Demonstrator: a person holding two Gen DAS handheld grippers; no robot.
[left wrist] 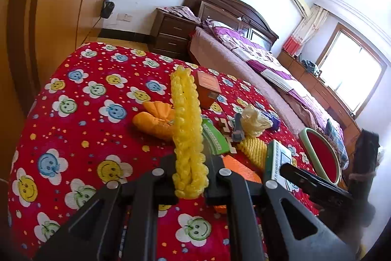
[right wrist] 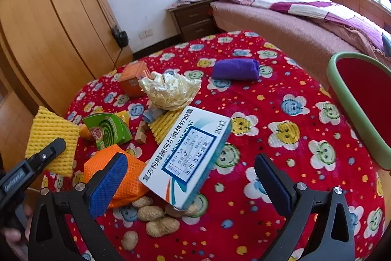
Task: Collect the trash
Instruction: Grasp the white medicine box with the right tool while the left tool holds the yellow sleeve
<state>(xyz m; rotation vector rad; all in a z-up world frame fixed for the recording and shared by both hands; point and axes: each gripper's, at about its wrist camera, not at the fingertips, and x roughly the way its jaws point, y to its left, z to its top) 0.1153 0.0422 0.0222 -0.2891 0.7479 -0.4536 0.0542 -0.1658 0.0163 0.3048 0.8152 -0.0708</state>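
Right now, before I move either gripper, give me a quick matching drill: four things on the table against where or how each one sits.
Things:
1. yellow foam net
2. white-and-blue box
3. purple pouch
4. peanuts

States:
A. far side of the cloth, lying alone
B. clamped in the left gripper
C. near edge, partly under the box
D. propped up at a tilt between the open right gripper fingers

Pairs: 1-B, 2-D, 3-A, 4-C
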